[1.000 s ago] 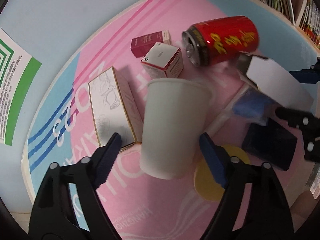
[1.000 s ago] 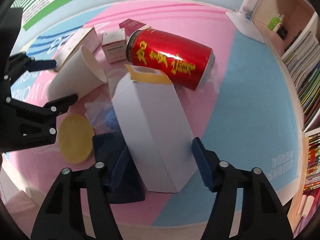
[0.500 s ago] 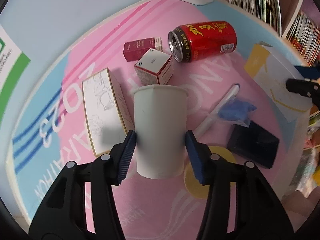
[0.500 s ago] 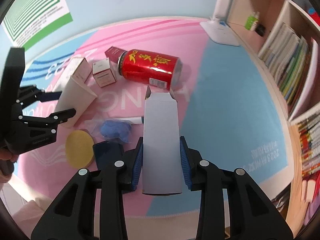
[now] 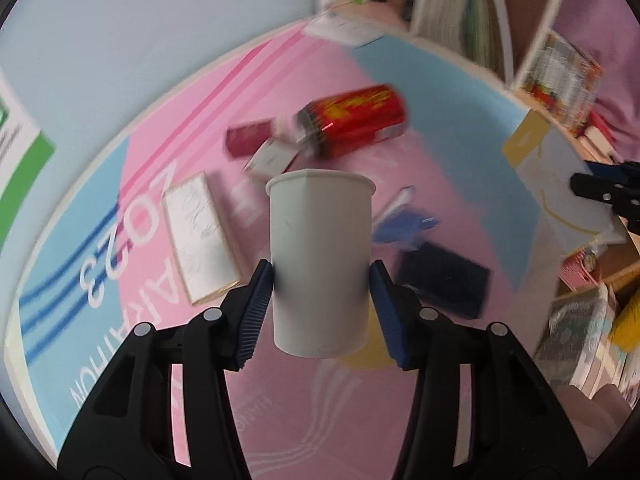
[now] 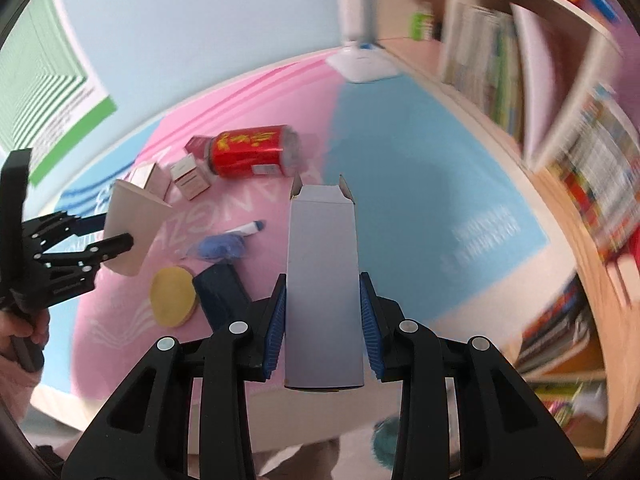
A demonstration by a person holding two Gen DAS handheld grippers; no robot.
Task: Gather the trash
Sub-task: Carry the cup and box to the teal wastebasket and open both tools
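My left gripper (image 5: pixel 321 312) is shut on a white paper cup (image 5: pixel 320 256) and holds it high above the pink and blue mat (image 5: pixel 180 360). My right gripper (image 6: pixel 323 322) is shut on a tall white carton (image 6: pixel 323 280) with open top flaps, also lifted. On the mat lie a red can (image 6: pixel 250 156), small red-and-white boxes (image 6: pixel 188 178), a long cream box (image 5: pixel 198 236), a blue wrapper with a marker (image 6: pixel 222 246), a yellow disc (image 6: pixel 173 296) and a dark blue case (image 6: pixel 222 294). The left gripper with the cup shows in the right wrist view (image 6: pixel 116 244).
Bookshelves (image 6: pixel 540 120) full of books stand to the right. A white lamp base (image 6: pixel 360 64) sits at the mat's far edge. A green and white poster (image 6: pixel 52 100) hangs on the blue wall at the left.
Both grippers closed on their items, the left on the cup and the right on the carton, and lifted them up and away from the mat. The scene now appears farther below.
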